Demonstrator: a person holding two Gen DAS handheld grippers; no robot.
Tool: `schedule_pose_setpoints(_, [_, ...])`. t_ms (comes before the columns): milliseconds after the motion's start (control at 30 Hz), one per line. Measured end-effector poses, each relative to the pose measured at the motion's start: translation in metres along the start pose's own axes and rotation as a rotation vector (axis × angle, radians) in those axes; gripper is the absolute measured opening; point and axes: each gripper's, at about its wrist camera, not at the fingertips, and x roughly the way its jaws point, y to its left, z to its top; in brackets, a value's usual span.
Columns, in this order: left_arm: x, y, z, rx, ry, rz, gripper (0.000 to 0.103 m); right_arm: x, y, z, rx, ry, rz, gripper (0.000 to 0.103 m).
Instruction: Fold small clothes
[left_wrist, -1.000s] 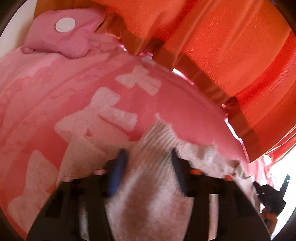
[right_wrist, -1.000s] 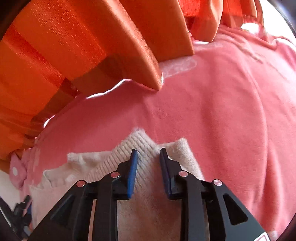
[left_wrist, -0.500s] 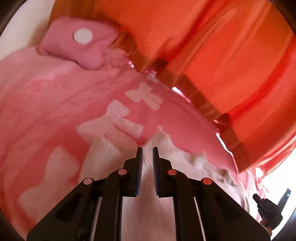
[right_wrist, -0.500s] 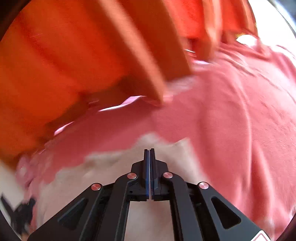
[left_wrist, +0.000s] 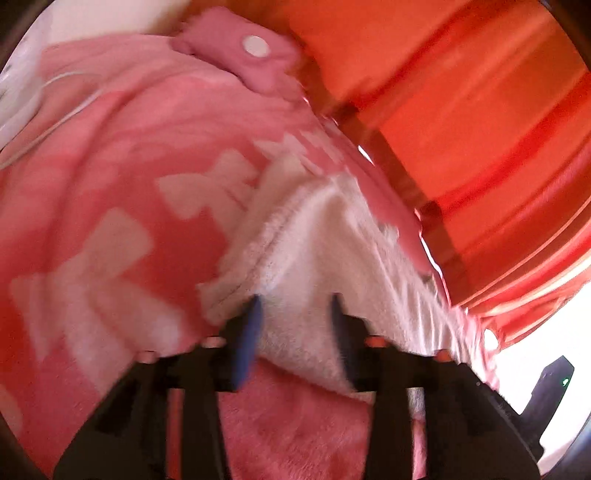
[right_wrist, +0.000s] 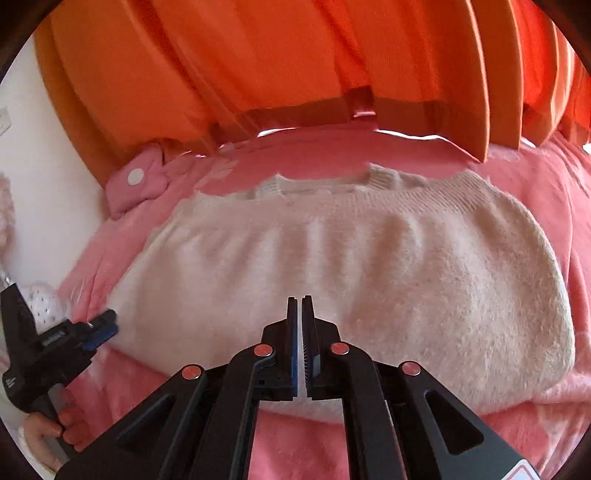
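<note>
A small cream knitted sweater (right_wrist: 369, 258) lies folded over on a pink blanket (right_wrist: 535, 173). In the left wrist view the sweater (left_wrist: 325, 251) runs away from me, its near edge between my fingers. My left gripper (left_wrist: 293, 325) is open at the sweater's left end; it also shows in the right wrist view (right_wrist: 99, 328). My right gripper (right_wrist: 300, 314) is shut and empty, pulled back above the sweater's near fold.
Orange curtains (right_wrist: 295, 66) hang along the far edge of the bed. A pink pillow with a white button (left_wrist: 255, 48) lies at the far corner. A white cable (left_wrist: 55, 122) runs over the blanket at the left. A white wall (right_wrist: 33, 155) is at the left.
Both grippers had shut on the sweater and carried it back. Now the left gripper has opened and the right has drawn away, still shut; the sweater lies folded.
</note>
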Motion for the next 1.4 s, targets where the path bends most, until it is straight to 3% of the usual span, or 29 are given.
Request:
schedule_pose_setpoints(100, [0.006,0.005,0.000,-0.029,0.010,-0.005,0.042,0.037,0.001,-0.012,-0.030,0.112,0.012,0.005])
schedule_pose_setpoints(233, [-0.012,0.000,-0.004,-0.053,-0.062,-0.004,0.045,0.042,0.004,-0.022,-0.066,0.070,0.016,0.003])
schedule_pose_setpoints(300, [-0.022,-0.003,-0.006,-0.043,-0.114,0.031,0.063,0.043,0.001,-0.022,-0.048,0.071,0.037,0.003])
schedule_pose_setpoints(333, [-0.021,-0.003,-0.007,-0.041,-0.118,0.062,0.066,0.044,0.000,-0.022,-0.044,0.070,0.045,0.003])
schedule_pose_setpoints(433, [0.002,0.007,-0.008,-0.070,-0.036,0.113,0.066,0.043,-0.006,-0.021,-0.012,0.070,0.068,0.002])
schedule_pose_setpoints(500, [0.012,0.012,-0.010,-0.102,-0.026,0.099,0.062,0.042,-0.005,-0.022,-0.008,0.068,0.069,0.002])
schedule_pose_setpoints(533, [0.014,0.009,-0.008,-0.092,-0.034,0.098,0.055,0.042,-0.005,-0.023,-0.005,0.068,0.070,0.002])
schedule_pose_setpoints(600, [0.020,0.005,-0.004,-0.089,0.001,0.074,0.018,0.043,-0.006,-0.022,0.006,0.067,0.077,0.002])
schedule_pose_setpoints(633, [0.020,0.001,-0.002,-0.097,0.003,0.055,0.017,0.042,-0.008,-0.022,0.018,0.067,0.085,0.002])
schedule_pose_setpoints(667, [0.014,-0.009,0.000,-0.081,-0.030,0.041,0.014,0.041,-0.011,-0.023,0.030,0.067,0.093,0.002])
schedule_pose_setpoints(767, [-0.008,-0.066,0.001,0.100,-0.129,0.020,0.012,0.032,-0.018,-0.021,0.082,0.055,0.114,0.002])
schedule_pose_setpoints(867, [-0.025,-0.134,-0.004,0.229,-0.159,-0.090,0.011,0.006,-0.031,-0.016,0.125,-0.012,0.105,0.011])
schedule_pose_setpoints(1000, [-0.023,-0.224,-0.031,0.379,-0.118,-0.258,0.011,-0.043,-0.072,-0.011,0.227,-0.136,0.111,0.015])
schedule_pose_setpoints(1100, [0.002,-0.271,-0.071,0.464,-0.037,-0.328,0.011,-0.075,-0.113,-0.019,0.309,-0.204,0.057,0.022])
schedule_pose_setpoints(1200, [0.046,-0.289,-0.114,0.523,0.068,-0.307,0.012,-0.084,-0.151,-0.032,0.439,-0.190,0.050,0.024])
schedule_pose_setpoints(1300, [0.086,-0.279,-0.151,0.552,0.171,-0.195,0.016,-0.086,-0.169,-0.037,0.506,-0.178,0.064,0.024])
schedule_pose_setpoints(1367, [0.076,-0.264,-0.158,0.512,0.160,-0.209,0.019,-0.089,-0.170,-0.039,0.494,-0.192,0.053,0.028])
schedule_pose_setpoints(1400, [0.064,-0.257,-0.157,0.520,0.127,-0.218,0.027,-0.092,-0.170,-0.039,0.490,-0.199,0.058,0.035])
